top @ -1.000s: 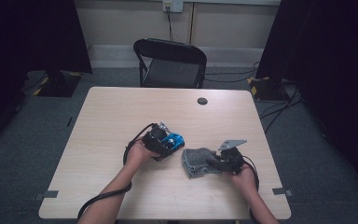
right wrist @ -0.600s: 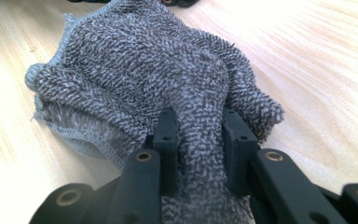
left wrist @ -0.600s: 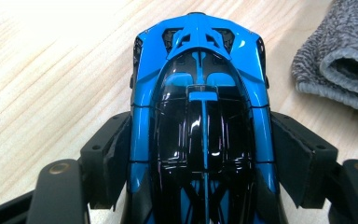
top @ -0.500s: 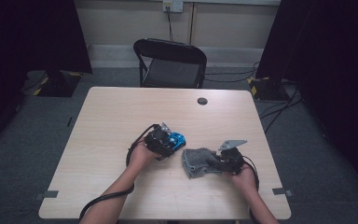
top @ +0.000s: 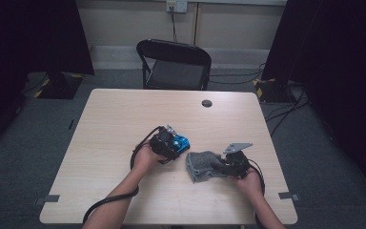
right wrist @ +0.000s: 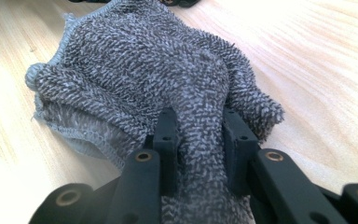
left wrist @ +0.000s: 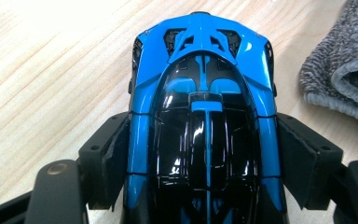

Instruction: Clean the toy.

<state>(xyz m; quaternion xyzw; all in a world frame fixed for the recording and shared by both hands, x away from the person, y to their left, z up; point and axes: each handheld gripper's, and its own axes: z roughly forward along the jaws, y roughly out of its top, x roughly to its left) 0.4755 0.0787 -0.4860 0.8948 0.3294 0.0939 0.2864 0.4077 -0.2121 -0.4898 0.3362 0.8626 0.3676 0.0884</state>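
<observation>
Glossy blue-and-black toy car (left wrist: 203,116) is sitting on the pale wooden table (top: 109,124), lengthwise between the jaws of the left gripper (left wrist: 205,154), which are standing wide and pressing against its flanks. Just to its right, the grey terry cloth (right wrist: 144,79) is lying bunched, and the right gripper (right wrist: 200,140) is pinching a fold of it with jaws nearly closed.

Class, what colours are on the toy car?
Bright blue with glossy black down the middle; the toy car shows best in the left gripper view.
</observation>
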